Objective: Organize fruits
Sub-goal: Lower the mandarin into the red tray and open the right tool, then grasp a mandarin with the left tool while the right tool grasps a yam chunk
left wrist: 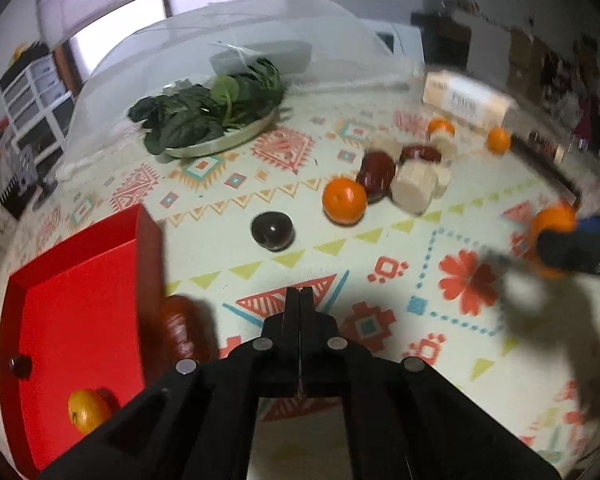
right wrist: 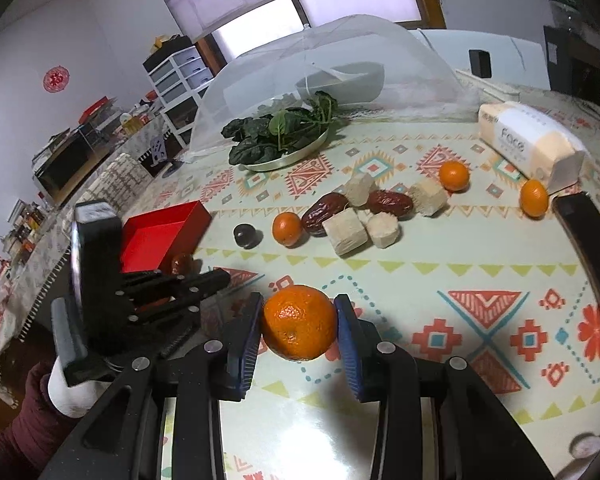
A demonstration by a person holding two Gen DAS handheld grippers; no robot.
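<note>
A patterned tablecloth (right wrist: 440,280) carries scattered fruit, with a mesh food cover (right wrist: 340,64) standing over a plate of greens (right wrist: 280,136) at the far side. A red box (left wrist: 80,300) lies open-topped at the left, its long axis running away from the left camera, with a small orange (left wrist: 86,410) and a dark fruit (left wrist: 20,366) inside and a red date (left wrist: 178,328) lying lengthwise just outside its right wall. The right gripper (right wrist: 298,322) holds a mandarin (right wrist: 298,322) between its blue pads, jaws narrowly parted around it, above the cloth. The left gripper (left wrist: 300,300) hangs beside the box, fingers pressed together, empty.
</note>
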